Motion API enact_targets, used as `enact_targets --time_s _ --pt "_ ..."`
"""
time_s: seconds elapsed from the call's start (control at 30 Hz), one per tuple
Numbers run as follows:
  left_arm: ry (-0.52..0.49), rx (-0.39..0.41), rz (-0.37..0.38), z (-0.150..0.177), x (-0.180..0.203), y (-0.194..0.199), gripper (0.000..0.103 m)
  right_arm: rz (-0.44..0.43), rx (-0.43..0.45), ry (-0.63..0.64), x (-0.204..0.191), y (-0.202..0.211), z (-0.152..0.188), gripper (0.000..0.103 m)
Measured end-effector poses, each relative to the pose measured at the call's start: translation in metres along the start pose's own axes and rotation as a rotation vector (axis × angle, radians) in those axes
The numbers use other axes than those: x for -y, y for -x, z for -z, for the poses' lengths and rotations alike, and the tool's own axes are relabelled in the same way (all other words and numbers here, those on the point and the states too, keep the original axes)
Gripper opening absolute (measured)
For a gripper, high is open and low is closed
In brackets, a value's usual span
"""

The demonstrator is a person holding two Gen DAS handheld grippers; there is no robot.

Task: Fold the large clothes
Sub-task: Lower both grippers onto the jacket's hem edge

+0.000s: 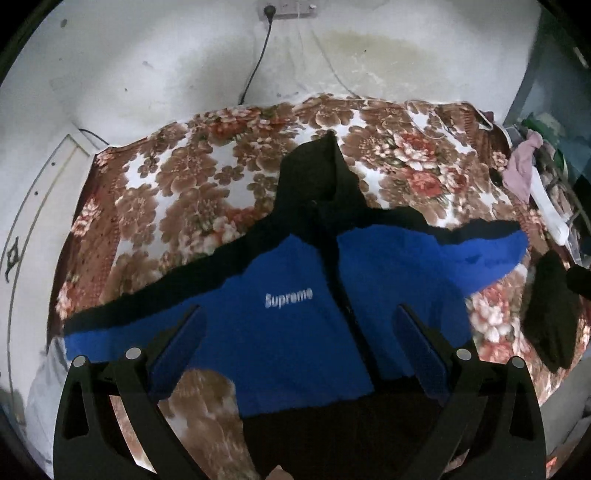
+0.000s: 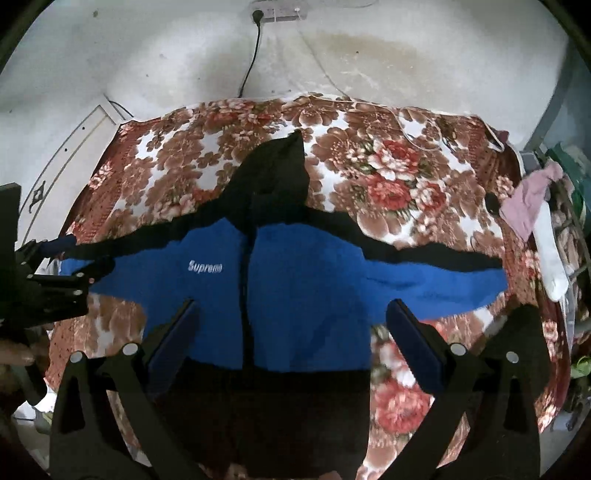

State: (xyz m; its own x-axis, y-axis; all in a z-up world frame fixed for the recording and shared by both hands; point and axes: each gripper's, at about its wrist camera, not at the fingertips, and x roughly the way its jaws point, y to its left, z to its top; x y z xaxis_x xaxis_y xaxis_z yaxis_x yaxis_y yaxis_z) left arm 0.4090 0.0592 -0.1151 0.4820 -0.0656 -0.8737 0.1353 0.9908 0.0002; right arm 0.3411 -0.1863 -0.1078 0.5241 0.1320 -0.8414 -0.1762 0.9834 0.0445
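A white wall (image 2: 147, 55) stands behind the bed, with a yellowish stain and a socket strip (image 2: 275, 13) near the top; a black cable (image 2: 251, 66) hangs from it down to the bed. The bed is covered with a floral blanket (image 2: 388, 155) in brown, red and white. On this blanket lies the hooded jacket (image 2: 295, 280), spread flat with the front up. It is blue in the middle part and black at the hood, along the upper edge of the sleeves and at the bottom hem. Both sleeves are stretched out to the sides, the hood (image 2: 280, 166) points toward the wall, and a black zipper line runs down the centre. The white word "Supreme" (image 2: 205, 266) is on the chest.

At the right edge of the bed there is a pile of clothes (image 2: 532, 206), pink and white among them.

The right gripper (image 2: 291, 332) hovers over the lower part of the jacket, its jaws wide apart and holding nothing. The left gripper (image 1: 299, 339) is over the jacket's lower half too, jaws also wide apart and empty. In the right wrist view the left gripper appears at the left edge, near the end of the sleeve.
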Motion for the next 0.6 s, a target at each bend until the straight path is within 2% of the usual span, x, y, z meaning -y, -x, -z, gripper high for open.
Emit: enact_targets --time_s 0.13,0.27,0.43,0.6 --pt "-0.042 -0.011 -0.02 -0.033 -0.002 -0.042 0.098 -0.011 -0.014 -0.001 0.003 -0.04 -0.039 0.098" --pt "-0.01 -0.01 -0.015 -0.073 -0.015 -0.083 0.098 -0.03 -0.029 0.024 0.015 -0.094 -0.08 0.098" --pt "0.044 -0.084 -0.012 -0.123 -0.035 -0.162 0.098 -0.059 -0.093 0.044 0.036 -0.193 -0.135 0.098" --pt "0.053 -0.087 -0.007 -0.166 -0.051 -0.229 0.098 -0.084 -0.131 0.104 0.043 -0.296 -0.189 0.098"
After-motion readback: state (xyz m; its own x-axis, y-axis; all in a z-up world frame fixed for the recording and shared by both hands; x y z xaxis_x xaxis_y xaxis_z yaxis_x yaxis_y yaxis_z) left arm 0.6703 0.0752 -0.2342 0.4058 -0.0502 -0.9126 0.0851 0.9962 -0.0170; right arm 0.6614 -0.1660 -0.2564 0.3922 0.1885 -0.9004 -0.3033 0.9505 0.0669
